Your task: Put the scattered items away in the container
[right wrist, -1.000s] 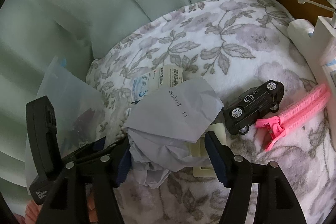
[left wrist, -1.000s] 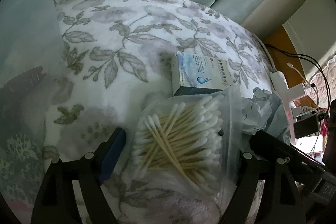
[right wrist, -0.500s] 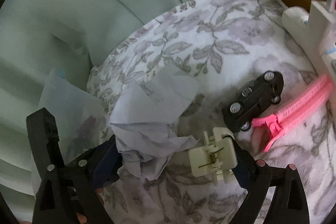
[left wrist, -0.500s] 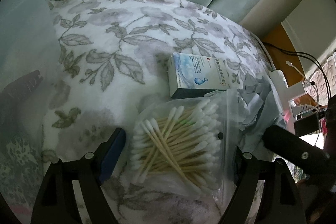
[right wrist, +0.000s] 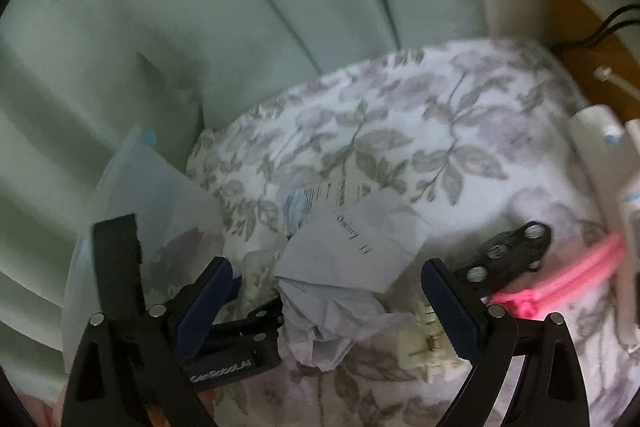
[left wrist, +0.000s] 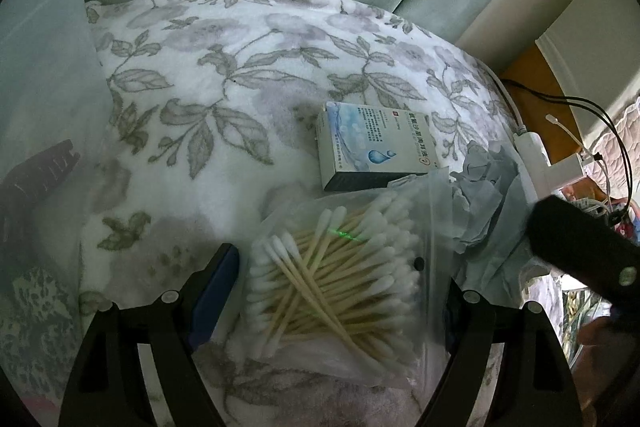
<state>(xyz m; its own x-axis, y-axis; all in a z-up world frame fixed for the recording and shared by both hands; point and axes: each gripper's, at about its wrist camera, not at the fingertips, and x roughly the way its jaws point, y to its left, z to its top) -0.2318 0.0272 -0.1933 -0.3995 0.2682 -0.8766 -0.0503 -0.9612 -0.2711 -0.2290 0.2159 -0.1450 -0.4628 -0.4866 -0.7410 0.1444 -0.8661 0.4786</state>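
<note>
My left gripper (left wrist: 338,287) is open, its fingers on either side of a clear bag of cotton swabs (left wrist: 336,283) lying on the floral cloth (left wrist: 224,95). A blue-and-white medicine box (left wrist: 372,147) lies just beyond the bag. My right gripper (right wrist: 336,299) is open around a crumpled grey paper (right wrist: 340,267), which also shows in the left wrist view (left wrist: 484,195). A cream plastic clip (right wrist: 428,343) lies by the right finger. A translucent plastic container (right wrist: 136,211) stands at the left; in the left wrist view (left wrist: 36,131) it holds a dark item.
A black toy car (right wrist: 508,255) and a pink hair clip (right wrist: 560,275) lie right of the paper. A white power strip (right wrist: 608,171) with cables sits at the cloth's right edge. Green curtains (right wrist: 200,27) hang behind.
My right gripper has swung back around the crumpled paper, with the cream clip now beside its right finger. My left gripper stays around the swab bag, almost unmoved.
</note>
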